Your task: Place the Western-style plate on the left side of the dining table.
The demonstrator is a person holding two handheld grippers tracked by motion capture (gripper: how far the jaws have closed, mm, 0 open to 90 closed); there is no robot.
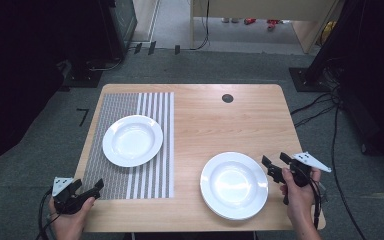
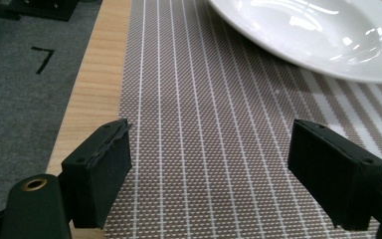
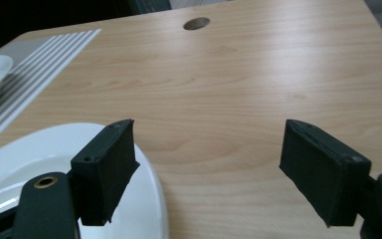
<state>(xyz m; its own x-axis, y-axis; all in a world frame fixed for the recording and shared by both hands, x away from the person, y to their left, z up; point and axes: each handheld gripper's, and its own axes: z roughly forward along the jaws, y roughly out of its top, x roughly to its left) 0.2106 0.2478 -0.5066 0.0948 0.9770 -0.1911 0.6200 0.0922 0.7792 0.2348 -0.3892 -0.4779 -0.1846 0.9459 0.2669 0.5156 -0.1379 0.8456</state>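
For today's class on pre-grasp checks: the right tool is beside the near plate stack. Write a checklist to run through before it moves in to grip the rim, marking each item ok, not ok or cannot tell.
1. Right tool jaws open wide enough for a rim: ok.
2. Right tool holds nothing: ok.
3. Jaws already straddle the rim of the near plates: not ok; in the right gripper view the rim lies beside the left jaw, not between the two.
4. Number of plates in the stack: cannot tell; the edge looks layered.
5. Left tool open, holding nothing and away from the stack, over the placemat: ok.
6. Far plate sits apart on the placemat: ok.
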